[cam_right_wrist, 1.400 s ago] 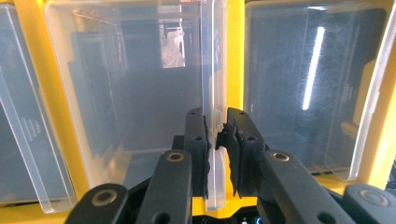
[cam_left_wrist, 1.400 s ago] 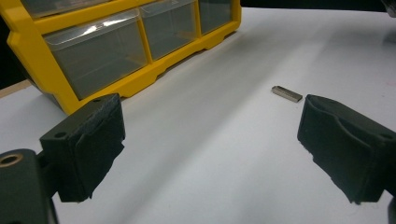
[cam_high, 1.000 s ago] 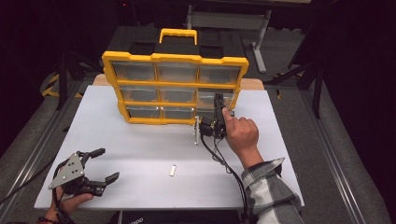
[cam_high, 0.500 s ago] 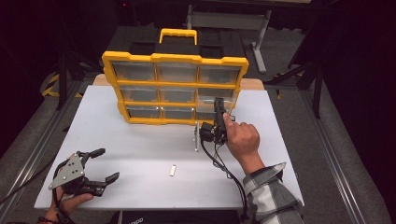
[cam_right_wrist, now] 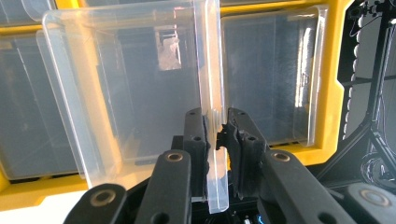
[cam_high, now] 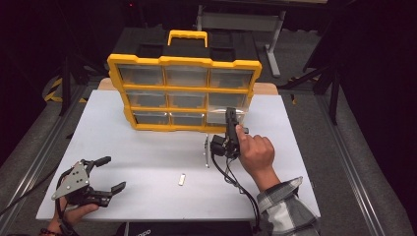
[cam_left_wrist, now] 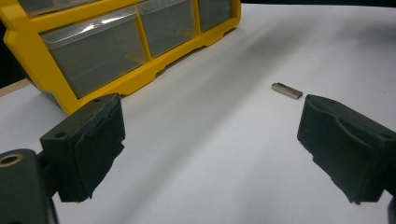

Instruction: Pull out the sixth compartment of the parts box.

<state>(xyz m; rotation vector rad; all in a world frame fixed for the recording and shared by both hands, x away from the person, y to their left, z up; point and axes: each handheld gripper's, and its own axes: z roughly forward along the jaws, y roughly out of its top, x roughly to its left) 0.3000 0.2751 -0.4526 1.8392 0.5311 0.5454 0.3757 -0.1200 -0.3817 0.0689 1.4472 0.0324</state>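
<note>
Your right gripper (cam_right_wrist: 216, 128) clamps the clear drawer (cam_right_wrist: 140, 88) front edge between its jaws; your left gripper (cam_left_wrist: 210, 154) jaws stand wide, USB stick (cam_left_wrist: 287, 90) ahead

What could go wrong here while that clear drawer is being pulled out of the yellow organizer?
The right tool pinches only the thin front lip of the clear drawer, so it may slip free. Pulled too far, the drawer could drop from the yellow organizer. The cabinet itself might slide or tip forward.
</note>
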